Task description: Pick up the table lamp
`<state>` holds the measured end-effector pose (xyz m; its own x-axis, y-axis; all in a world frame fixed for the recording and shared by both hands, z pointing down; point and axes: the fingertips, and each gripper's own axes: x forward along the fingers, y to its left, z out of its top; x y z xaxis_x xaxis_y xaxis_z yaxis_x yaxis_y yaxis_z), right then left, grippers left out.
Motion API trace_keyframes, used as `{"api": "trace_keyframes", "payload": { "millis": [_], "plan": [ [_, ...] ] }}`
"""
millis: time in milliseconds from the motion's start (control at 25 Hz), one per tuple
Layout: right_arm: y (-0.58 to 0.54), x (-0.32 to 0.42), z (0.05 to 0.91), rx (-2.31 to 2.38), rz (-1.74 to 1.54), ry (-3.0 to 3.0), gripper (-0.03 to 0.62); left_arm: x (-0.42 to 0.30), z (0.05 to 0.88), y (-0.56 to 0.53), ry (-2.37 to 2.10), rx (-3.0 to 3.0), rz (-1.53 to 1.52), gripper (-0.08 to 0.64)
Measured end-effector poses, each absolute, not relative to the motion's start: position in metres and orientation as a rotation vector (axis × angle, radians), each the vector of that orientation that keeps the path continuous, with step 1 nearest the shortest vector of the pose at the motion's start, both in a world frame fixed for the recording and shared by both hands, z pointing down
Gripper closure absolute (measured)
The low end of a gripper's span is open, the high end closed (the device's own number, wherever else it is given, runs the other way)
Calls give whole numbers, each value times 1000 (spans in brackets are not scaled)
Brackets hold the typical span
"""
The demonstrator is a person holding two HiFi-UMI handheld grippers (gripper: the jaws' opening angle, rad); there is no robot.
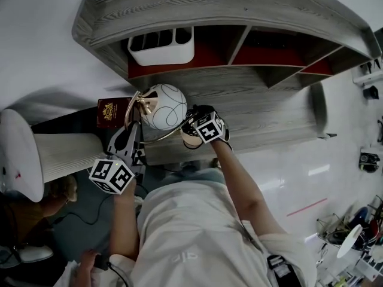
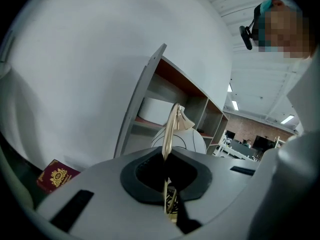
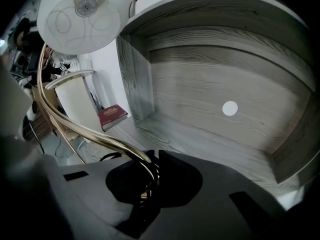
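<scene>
A grey wood-grain table [image 1: 263,121] with a shelf [image 1: 227,8] stands against a white wall; the table lamp [image 1: 164,106] is at its left end, near a red book [image 1: 114,111]; the left gripper [image 2: 166,181] and the right gripper [image 3: 148,176] each pinch its thin gold frame [image 3: 96,135]; I think the smooth wire could slip or twist, swinging the lamp into the shelf.

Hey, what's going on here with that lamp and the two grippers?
A person works over a grey wooden desk with a gripper in each hand. The left gripper and the right gripper are both shut on the gold frame of the table lamp, either side of its white globe. Whether it has left the desk isn't clear.
</scene>
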<state>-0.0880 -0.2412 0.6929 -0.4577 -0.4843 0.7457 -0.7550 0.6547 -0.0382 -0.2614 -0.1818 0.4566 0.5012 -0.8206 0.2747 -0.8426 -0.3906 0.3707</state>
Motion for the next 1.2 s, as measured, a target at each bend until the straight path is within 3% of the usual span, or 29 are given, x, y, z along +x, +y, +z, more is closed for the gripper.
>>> {"api": "trace_keyframes", "payload": {
  "millis": [1200],
  "plan": [
    [-187,145,588,1109,244,-1743,543,-124,459,-159,-975,2261,-427,546]
  ]
}}
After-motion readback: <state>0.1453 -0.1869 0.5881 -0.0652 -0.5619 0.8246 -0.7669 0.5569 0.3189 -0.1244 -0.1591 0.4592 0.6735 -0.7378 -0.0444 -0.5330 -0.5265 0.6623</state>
